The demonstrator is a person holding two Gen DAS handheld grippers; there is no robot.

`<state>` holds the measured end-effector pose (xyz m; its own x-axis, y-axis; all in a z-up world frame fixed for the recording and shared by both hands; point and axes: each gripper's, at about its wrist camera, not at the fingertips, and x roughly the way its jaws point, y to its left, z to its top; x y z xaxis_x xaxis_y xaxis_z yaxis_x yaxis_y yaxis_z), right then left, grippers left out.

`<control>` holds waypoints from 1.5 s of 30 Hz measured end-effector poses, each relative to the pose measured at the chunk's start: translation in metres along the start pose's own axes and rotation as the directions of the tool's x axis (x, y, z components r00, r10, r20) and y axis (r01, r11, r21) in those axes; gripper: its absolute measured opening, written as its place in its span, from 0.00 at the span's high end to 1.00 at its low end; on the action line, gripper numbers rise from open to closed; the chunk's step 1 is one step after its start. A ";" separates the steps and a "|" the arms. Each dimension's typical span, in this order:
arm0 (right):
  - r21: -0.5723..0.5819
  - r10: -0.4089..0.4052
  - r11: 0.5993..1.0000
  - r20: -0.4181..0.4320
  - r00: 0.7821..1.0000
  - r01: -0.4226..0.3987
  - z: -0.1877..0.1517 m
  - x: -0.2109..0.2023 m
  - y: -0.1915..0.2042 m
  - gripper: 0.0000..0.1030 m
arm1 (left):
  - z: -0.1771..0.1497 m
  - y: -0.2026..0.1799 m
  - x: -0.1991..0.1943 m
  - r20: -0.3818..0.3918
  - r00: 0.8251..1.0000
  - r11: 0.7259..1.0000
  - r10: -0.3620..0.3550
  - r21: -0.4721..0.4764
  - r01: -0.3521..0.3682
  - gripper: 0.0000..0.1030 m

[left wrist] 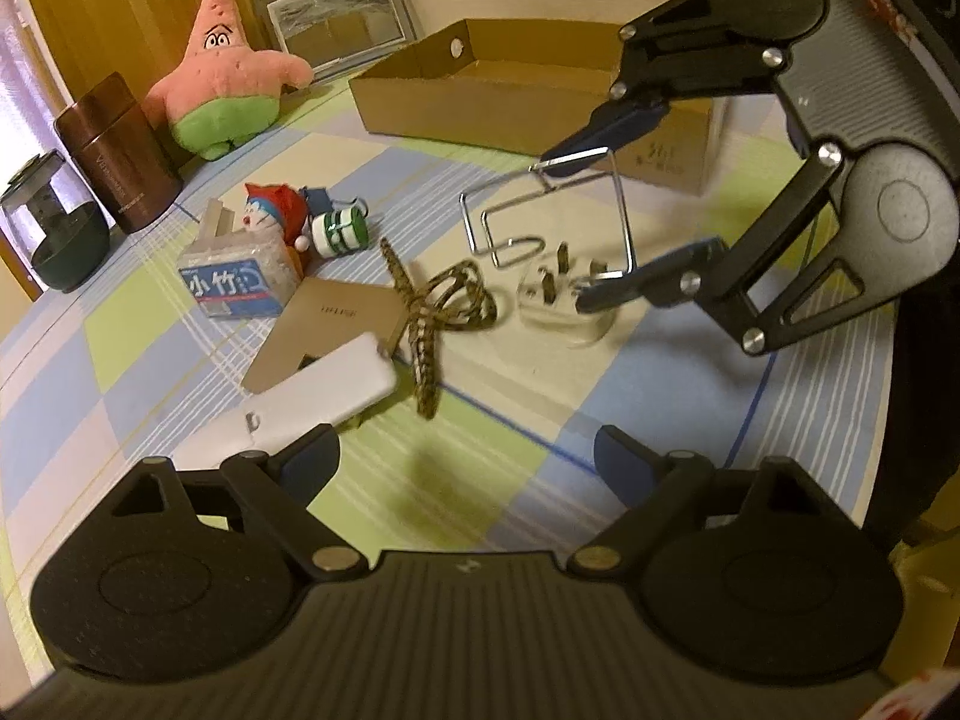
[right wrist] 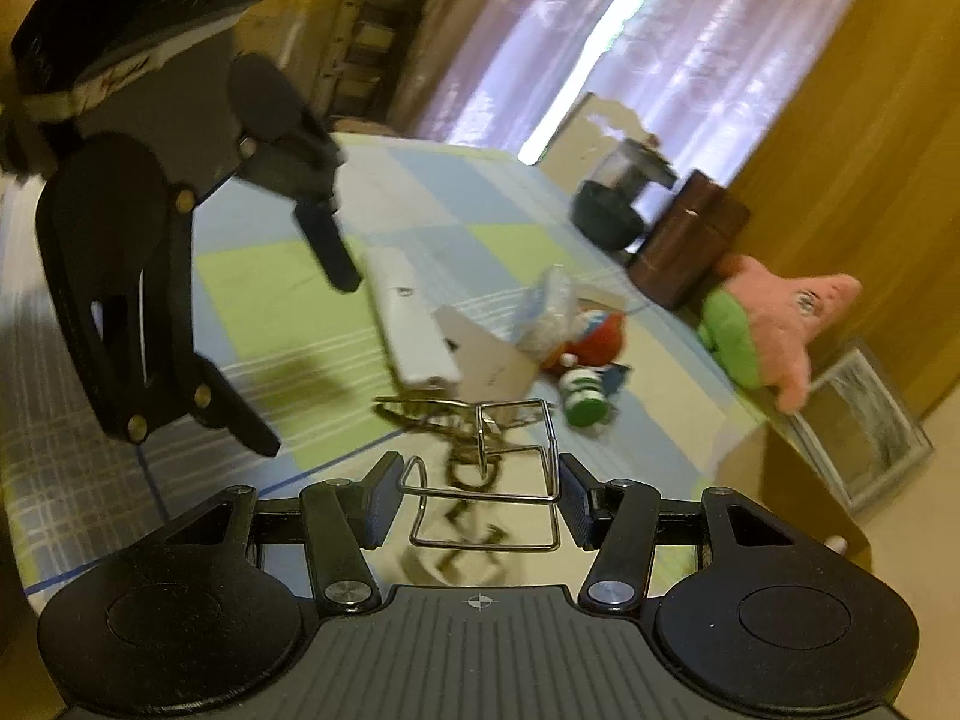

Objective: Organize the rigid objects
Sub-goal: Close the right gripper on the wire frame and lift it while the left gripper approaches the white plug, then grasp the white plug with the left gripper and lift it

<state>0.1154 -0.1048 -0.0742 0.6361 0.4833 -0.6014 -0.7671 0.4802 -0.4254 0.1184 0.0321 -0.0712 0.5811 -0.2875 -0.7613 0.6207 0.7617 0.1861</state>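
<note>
Two tools: right tool [right wrist: 477,501] grips wire rack [right wrist: 510,468], left tool [left wrist: 465,468] agape.

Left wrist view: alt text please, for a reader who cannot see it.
The right gripper holds a bent wire rack above a checked tablecloth, near an open cardboard box. The left gripper is open and empty below. A patterned strap lies between.

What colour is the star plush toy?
Pink with green shorts, clearest in the left wrist view: star plush.
</note>
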 end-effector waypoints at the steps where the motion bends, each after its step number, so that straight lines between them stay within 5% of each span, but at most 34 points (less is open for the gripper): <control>1: 0.009 -0.013 1.000 -0.002 1.000 0.013 -0.001 -0.003 -0.003 0.50 | 0.003 -0.002 0.001 0.007 1.000 1.000 -0.003 -0.005 0.003 0.13; 11: 0.157 -0.110 0.981 -0.057 0.992 0.118 -0.023 -0.029 -0.037 0.50 | 0.035 -0.022 0.022 0.067 0.997 0.989 -0.031 -0.139 0.040 0.23; 26: 0.301 -0.140 0.943 -0.037 0.989 0.145 -0.035 -0.046 -0.056 0.50 | 0.046 -0.038 0.061 0.012 0.999 0.953 0.032 -0.301 -0.027 0.41; 45: 0.329 -0.141 0.933 -0.040 0.989 0.147 -0.036 -0.046 -0.061 0.50 | 0.044 -0.042 0.067 0.005 0.999 0.941 0.034 -0.337 -0.030 0.53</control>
<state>0.1300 -0.1827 -0.0443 0.7345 0.3811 -0.5615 -0.5949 0.7598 -0.2623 0.1550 -0.0447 -0.1028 0.6047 -0.2643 -0.7513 0.3886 0.9213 -0.0113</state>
